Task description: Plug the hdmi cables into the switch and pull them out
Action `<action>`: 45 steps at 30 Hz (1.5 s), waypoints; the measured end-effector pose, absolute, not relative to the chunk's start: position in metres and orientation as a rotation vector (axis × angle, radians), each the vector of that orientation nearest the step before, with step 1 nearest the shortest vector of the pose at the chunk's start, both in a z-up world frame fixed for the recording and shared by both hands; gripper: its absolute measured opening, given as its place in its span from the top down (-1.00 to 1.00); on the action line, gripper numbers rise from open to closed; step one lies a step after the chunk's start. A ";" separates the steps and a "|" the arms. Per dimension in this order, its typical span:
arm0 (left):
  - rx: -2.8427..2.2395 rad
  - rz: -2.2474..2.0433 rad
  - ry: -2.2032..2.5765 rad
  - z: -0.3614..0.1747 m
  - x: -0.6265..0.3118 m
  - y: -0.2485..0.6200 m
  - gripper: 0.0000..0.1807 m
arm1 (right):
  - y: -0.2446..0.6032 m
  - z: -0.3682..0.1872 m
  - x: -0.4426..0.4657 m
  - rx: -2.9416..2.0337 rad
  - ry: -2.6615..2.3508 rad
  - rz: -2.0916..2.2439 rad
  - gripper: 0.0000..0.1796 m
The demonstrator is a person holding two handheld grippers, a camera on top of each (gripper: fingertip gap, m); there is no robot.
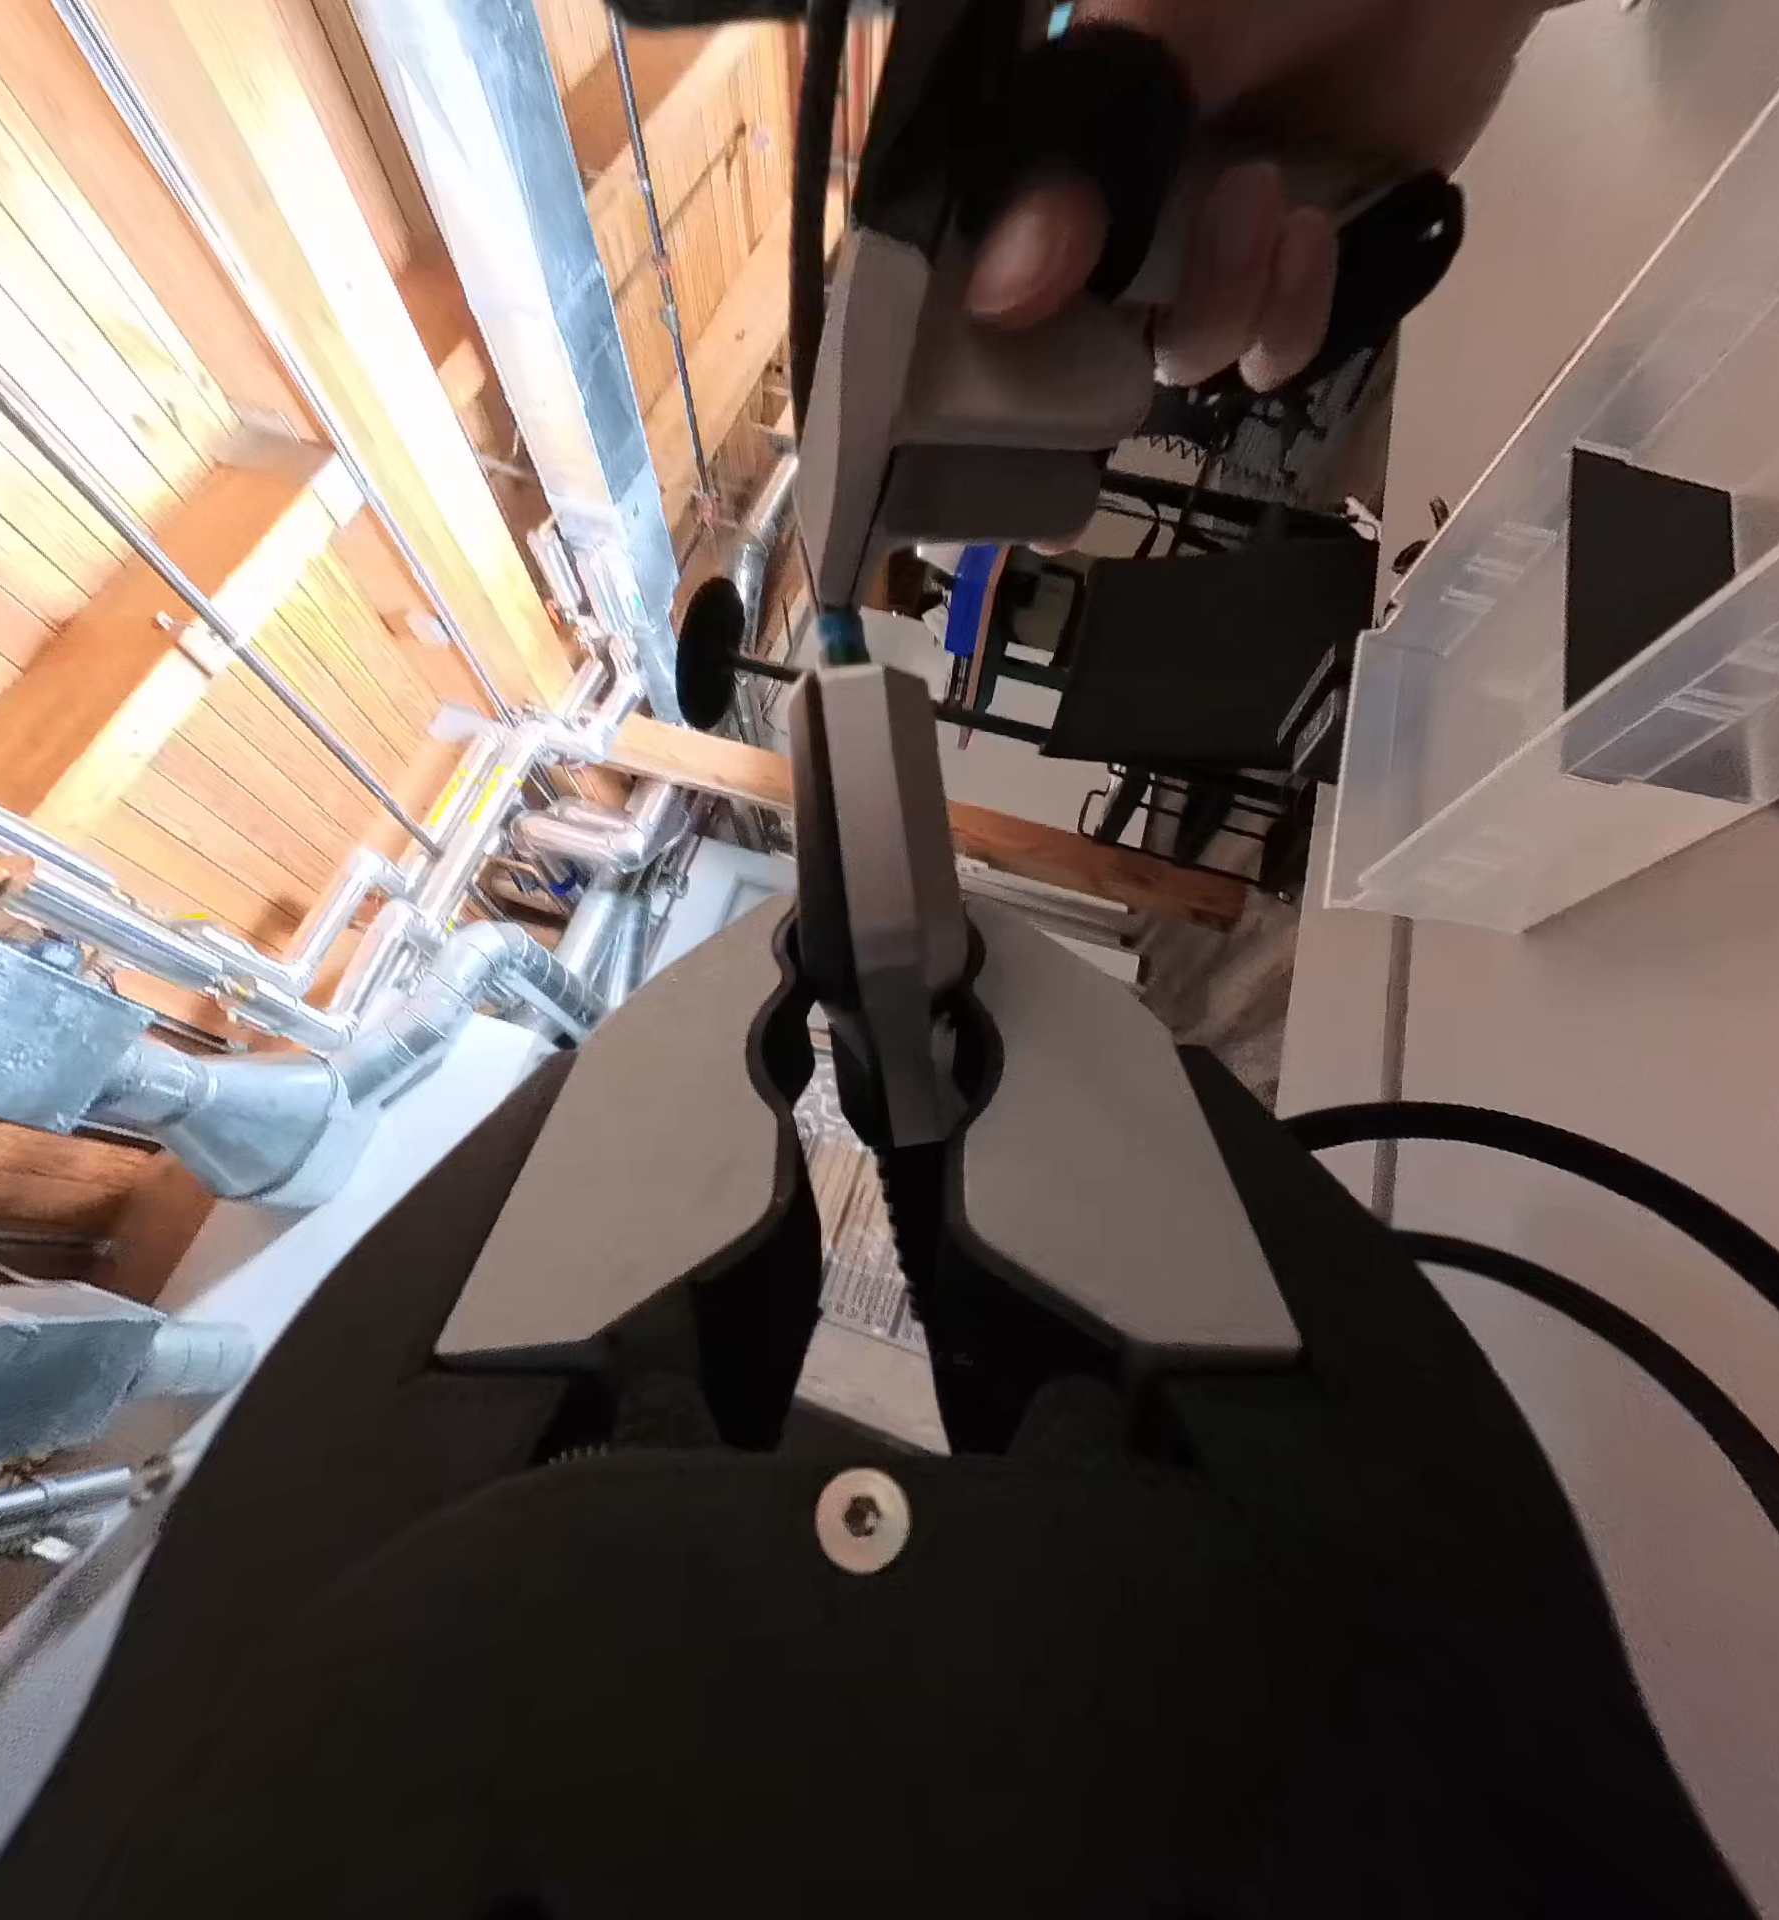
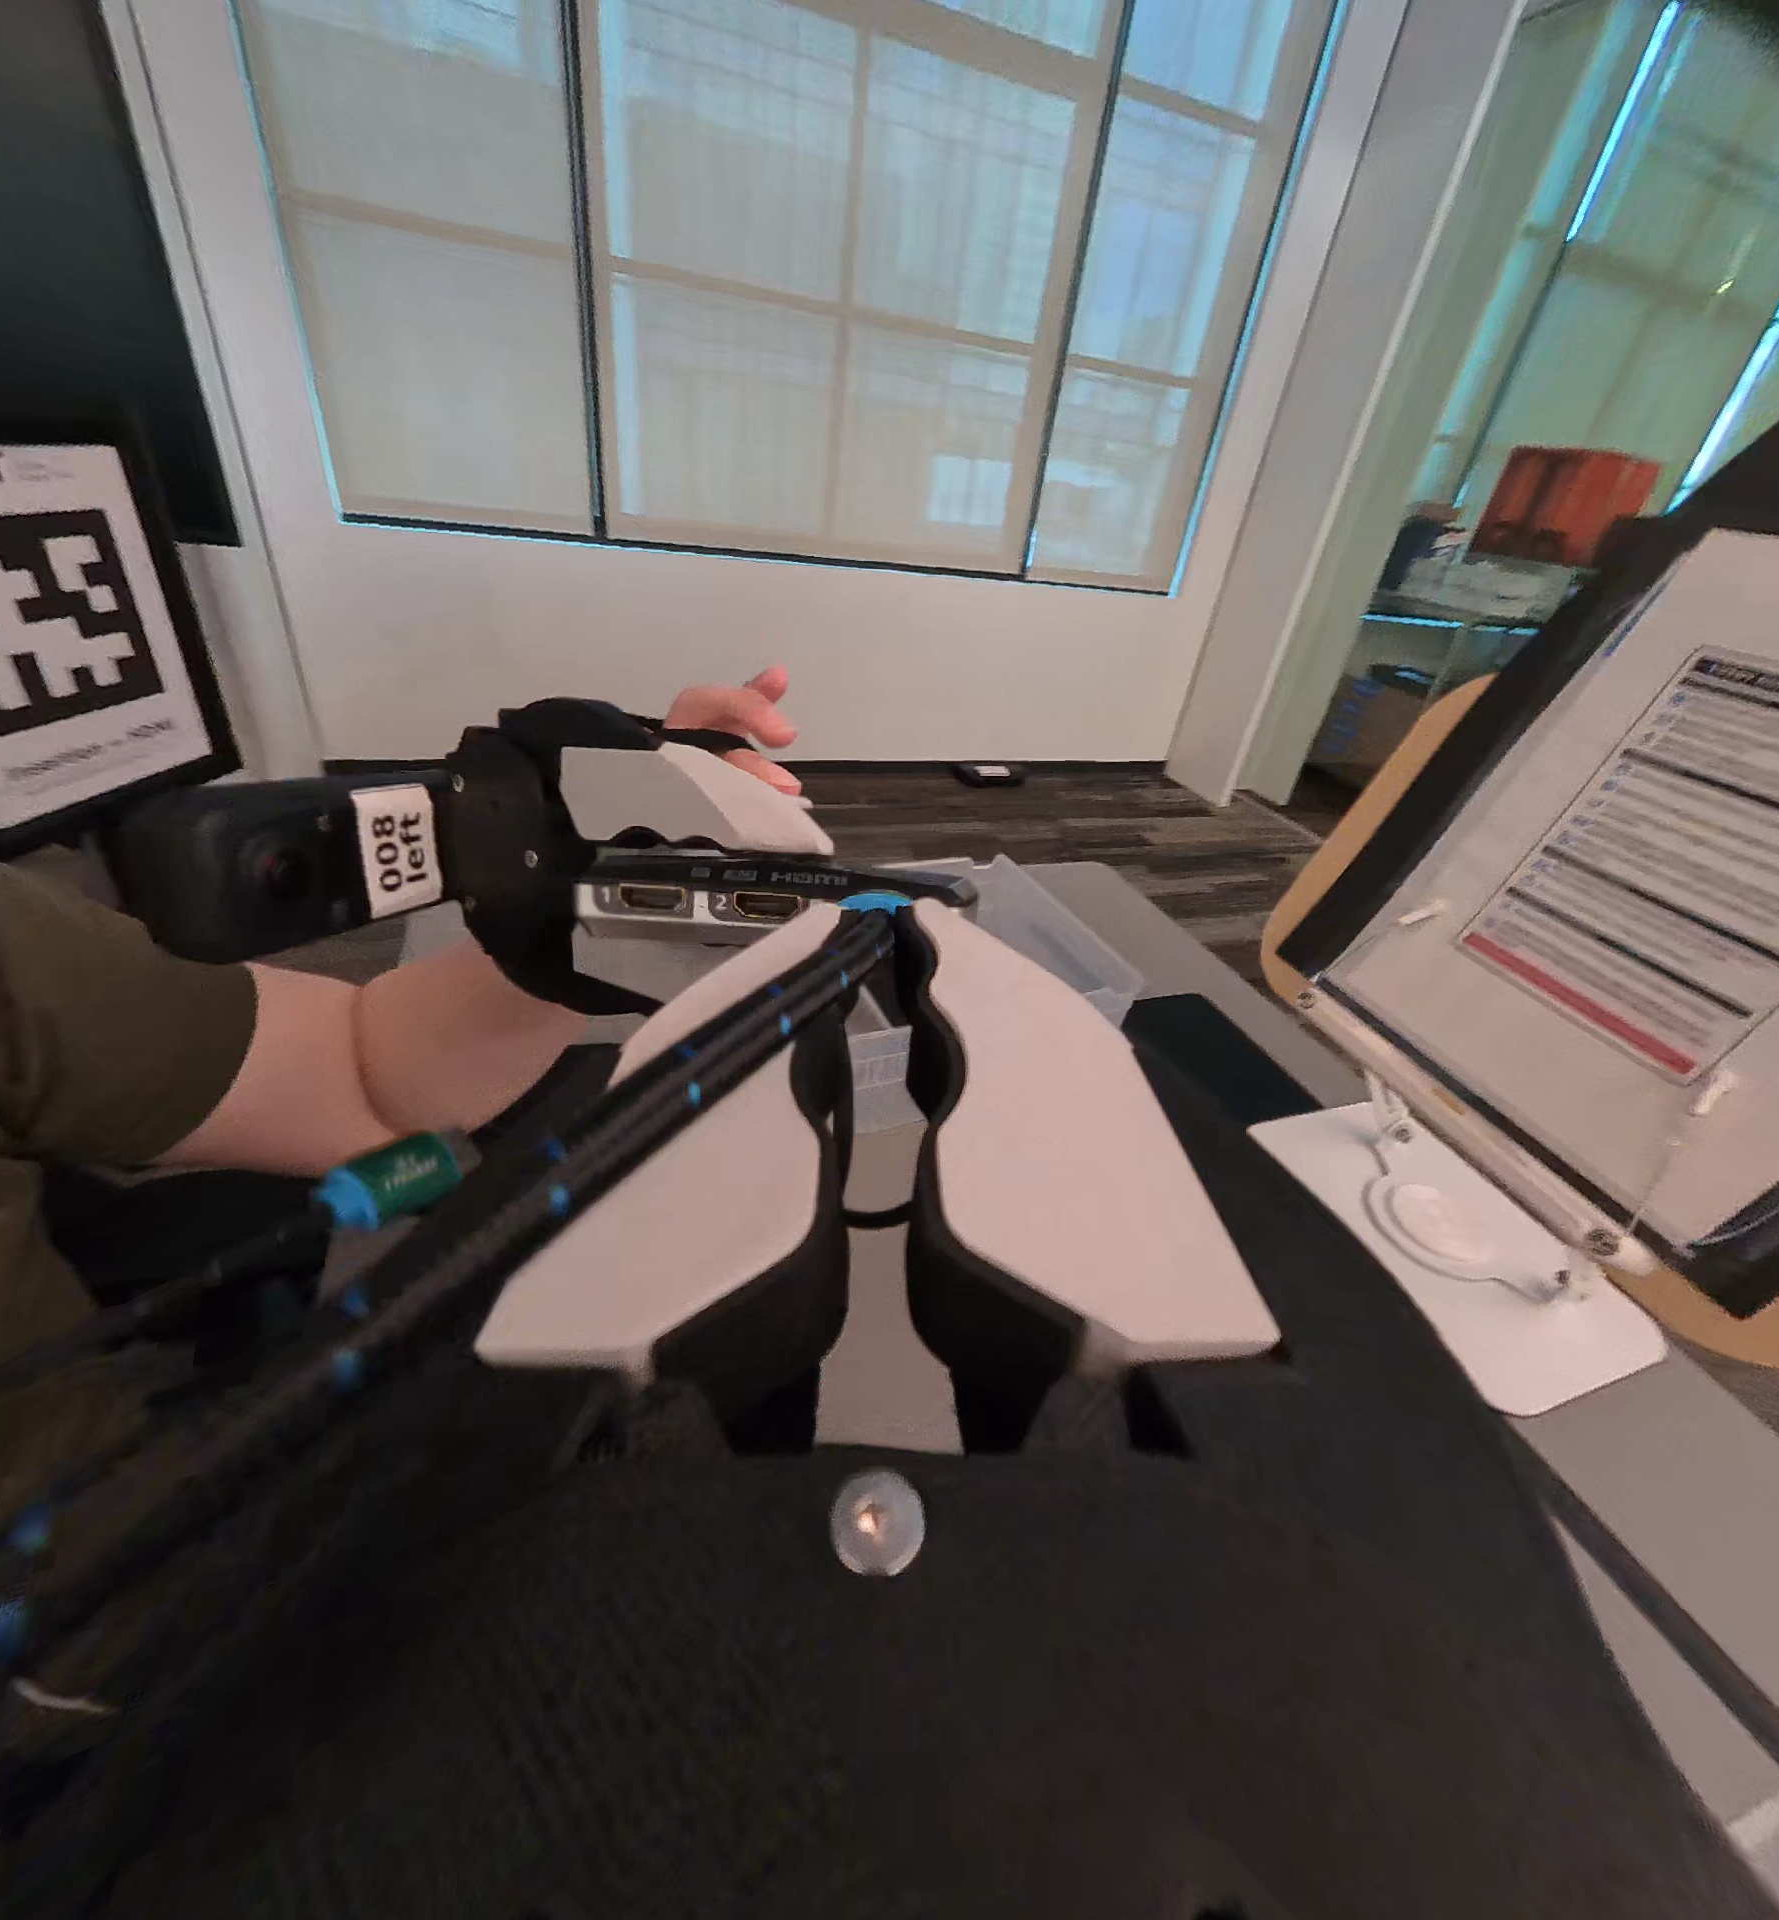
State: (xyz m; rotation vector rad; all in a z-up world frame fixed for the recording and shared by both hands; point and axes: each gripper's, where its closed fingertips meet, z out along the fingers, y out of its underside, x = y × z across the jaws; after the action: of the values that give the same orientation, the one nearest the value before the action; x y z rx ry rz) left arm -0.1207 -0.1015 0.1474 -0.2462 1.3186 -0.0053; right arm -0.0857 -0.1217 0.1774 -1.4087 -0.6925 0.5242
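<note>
My left gripper (image 1: 880,966) is shut on the grey HDMI switch (image 1: 864,810) and holds it in the air, edge-on to its camera. In the right wrist view the left gripper (image 2: 802,857) reaches in from the left and clamps the switch (image 2: 719,899), whose two left ports are empty. My right gripper (image 2: 890,935) is shut on a blue-collared HDMI plug (image 2: 864,902) at the switch's port face. How deep the plug sits is hidden. Its black cable (image 2: 656,1070) with blue dots runs down-left. The right gripper (image 1: 864,520) also shows in the left wrist view, above the switch.
A second cable end with a green and blue collar (image 2: 386,1179) lies at lower left. A clear plastic bin (image 2: 1061,935) sits behind the switch; it also shows in the left wrist view (image 1: 1591,644). A screen on a white stand (image 2: 1591,914) stands right. Black cables (image 1: 1591,1205) cross the table.
</note>
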 end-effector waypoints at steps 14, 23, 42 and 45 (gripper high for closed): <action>-0.408 0.027 1.276 0.147 -0.120 -0.086 0.76 | -0.122 0.180 -0.091 -1.417 -0.661 0.348 0.93; -0.380 0.002 1.272 0.145 -0.120 -0.093 0.77 | -0.127 0.176 -0.091 -1.435 -0.685 0.404 0.93; -0.377 -0.029 1.599 0.055 -0.109 -0.002 0.75 | -0.049 0.041 0.005 -1.986 -0.600 0.477 0.83; -0.347 -0.071 1.666 0.031 -0.105 0.003 0.75 | -0.039 0.006 -0.006 -2.102 -0.658 0.521 0.80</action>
State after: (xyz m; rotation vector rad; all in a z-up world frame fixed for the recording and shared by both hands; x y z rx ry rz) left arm -0.1045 0.0027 0.0314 -0.3471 1.6658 -0.0711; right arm -0.0055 -0.0394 0.0056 -2.1021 -0.6583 0.5206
